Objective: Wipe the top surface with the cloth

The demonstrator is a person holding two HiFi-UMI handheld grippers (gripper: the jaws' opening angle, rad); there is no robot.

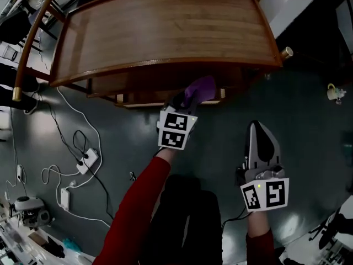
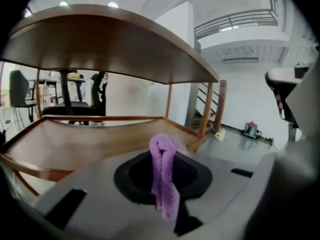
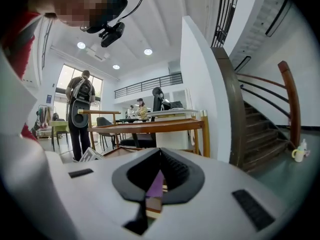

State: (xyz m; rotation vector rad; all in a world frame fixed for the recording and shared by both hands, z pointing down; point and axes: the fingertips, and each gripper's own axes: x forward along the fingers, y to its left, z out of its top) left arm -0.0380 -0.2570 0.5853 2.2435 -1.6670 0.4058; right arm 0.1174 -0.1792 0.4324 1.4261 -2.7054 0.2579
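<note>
A wooden two-tier table fills the top of the head view; its bare top surface (image 1: 165,26) has raised rails. My left gripper (image 1: 190,97) is shut on a purple cloth (image 1: 202,86) at the table's near edge, below the top board. In the left gripper view the cloth (image 2: 163,174) hangs folded between the jaws, with the lower shelf (image 2: 75,139) ahead and the top's underside (image 2: 100,49) overhead. My right gripper (image 1: 260,130) hangs shut and empty over the floor, to the right and nearer me. In its own view the right gripper (image 3: 159,154) faces the table (image 3: 150,126).
White cables and power strips (image 1: 87,160) lie on the dark floor at left. A small cup (image 1: 335,93) stands on the floor at right. A staircase (image 3: 272,129) rises beside a white wall. A person (image 3: 80,114) stands beyond the table, near chairs and desks.
</note>
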